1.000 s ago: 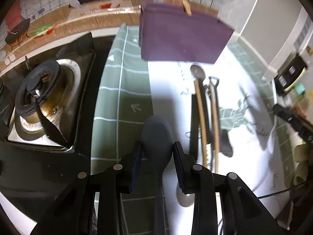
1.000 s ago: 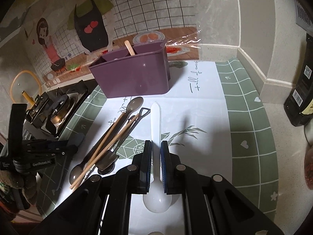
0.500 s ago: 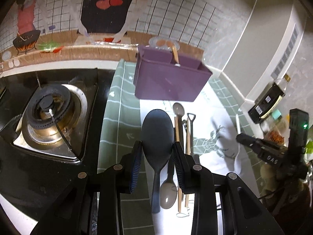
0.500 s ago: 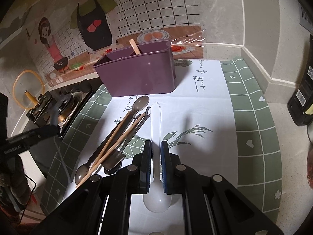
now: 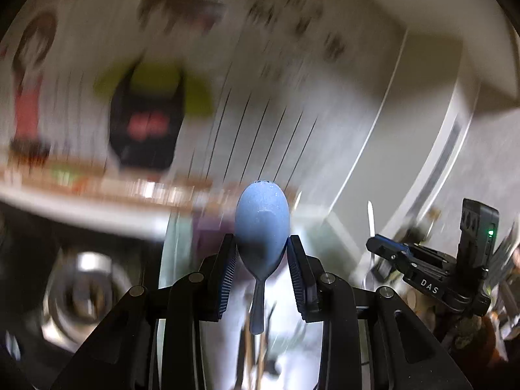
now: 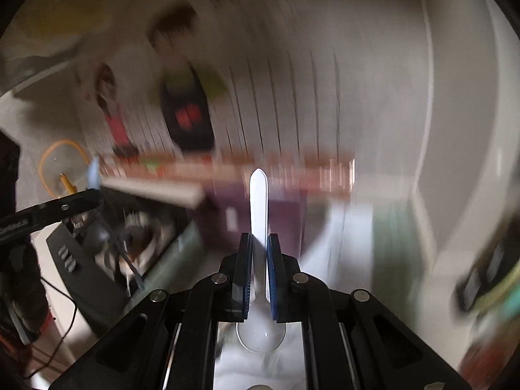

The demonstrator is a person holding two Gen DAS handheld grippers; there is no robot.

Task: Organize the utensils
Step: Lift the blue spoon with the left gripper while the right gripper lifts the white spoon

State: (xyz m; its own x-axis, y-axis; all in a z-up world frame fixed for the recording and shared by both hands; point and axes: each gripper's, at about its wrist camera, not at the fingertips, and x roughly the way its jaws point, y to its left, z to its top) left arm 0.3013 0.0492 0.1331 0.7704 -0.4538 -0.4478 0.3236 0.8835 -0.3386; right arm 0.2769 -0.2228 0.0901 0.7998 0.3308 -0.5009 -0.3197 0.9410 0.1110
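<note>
Blue silicone fills our left gripper [image 5: 261, 260]: its jaws stand fairly wide, pressed on either side of the spoon [image 5: 262, 221] bowl, handle hanging down below the fingers. Our right gripper [image 6: 259, 253] is pinched narrow on the white spoon [image 6: 258, 208], gripped along its flat handle, handle tip pointing forward and the round bowl tucked back under the fingers. Both utensils look lifted clear of the desk [image 5: 292, 318]; everything behind them is smeared by motion, so we judge both hands to be mid-swing and tilted upward toward the wall.

Below the left gripper we make out more utensils [image 5: 256, 354] lying on the pale mat, too blurred to name. Further off, in the right view, the purple holder [image 6: 286, 217] stands just behind the white spoon's tip; to its left sits the stove [image 6: 136, 230]. The cartoon wall sticker lies beyond.

We take this as the carry step: two spoons picked, neither yet stowed. Next we would need to bring each over the holder, tip it upright and lower it into a compartment before opening. Which compartment is free we cannot tell.
</note>
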